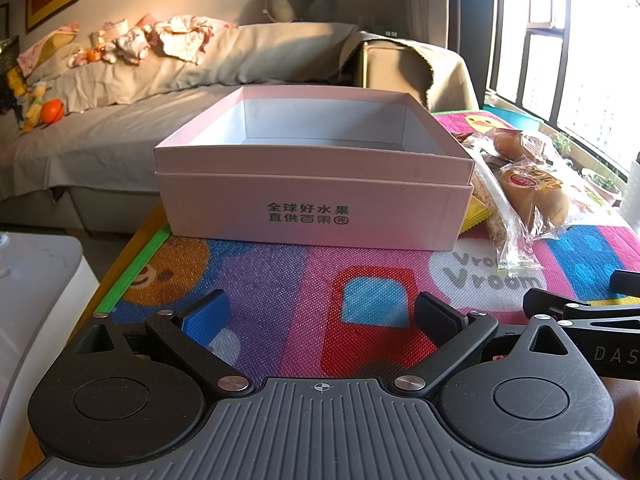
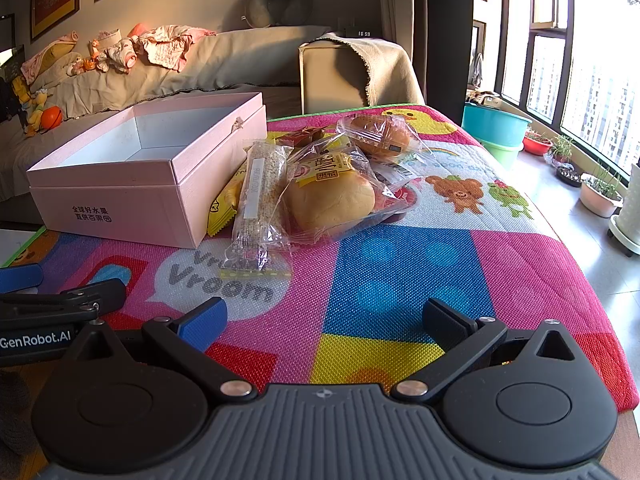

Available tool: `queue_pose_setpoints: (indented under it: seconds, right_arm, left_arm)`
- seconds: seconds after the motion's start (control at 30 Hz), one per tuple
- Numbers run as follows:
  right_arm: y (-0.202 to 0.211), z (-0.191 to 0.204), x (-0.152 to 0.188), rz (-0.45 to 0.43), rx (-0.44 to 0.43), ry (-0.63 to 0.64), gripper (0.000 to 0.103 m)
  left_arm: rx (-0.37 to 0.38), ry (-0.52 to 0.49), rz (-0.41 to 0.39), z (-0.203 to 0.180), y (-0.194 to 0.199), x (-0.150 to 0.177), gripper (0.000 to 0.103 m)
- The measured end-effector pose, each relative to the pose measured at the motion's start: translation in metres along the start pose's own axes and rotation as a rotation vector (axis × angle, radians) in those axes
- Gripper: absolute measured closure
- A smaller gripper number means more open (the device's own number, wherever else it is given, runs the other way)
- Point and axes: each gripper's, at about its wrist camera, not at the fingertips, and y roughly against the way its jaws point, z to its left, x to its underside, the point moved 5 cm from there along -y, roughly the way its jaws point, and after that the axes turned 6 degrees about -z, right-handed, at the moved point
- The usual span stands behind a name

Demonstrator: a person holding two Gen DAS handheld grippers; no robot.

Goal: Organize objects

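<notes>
snacks [image 2: 320, 184] beside pink box [image 2: 132, 176] | left hand-held gripper [image 1: 324, 316] wide open, empty | right hand-held gripper [image 2: 326, 320] same

Matt pink cardboard box [image 2: 120, 184] on a woven, coarse-textured play mat [image 2: 400, 248].

Snacks lie right of the box in glossy, crinkled clear plastic: a bread bun [image 2: 330, 200] and a grain bar [image 2: 260, 200]. Near, the grippers' [image 1: 322, 314] black plastic arms look matt with bright metal rivets [image 1: 232, 382]; far, a sofa [image 1: 120, 92] under matt beige cloth.
</notes>
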Motion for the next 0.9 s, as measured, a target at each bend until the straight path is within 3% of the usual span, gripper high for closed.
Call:
queue_pose_setpoints:
  seconds: [0.9]
  right_arm:
    - [-0.0008,-0.0004,0.0,0.001,0.001,0.001,0.0]
  left_arm:
    - [0.001,0.001,0.0,-0.0015,0.0012,0.0012,0.002]
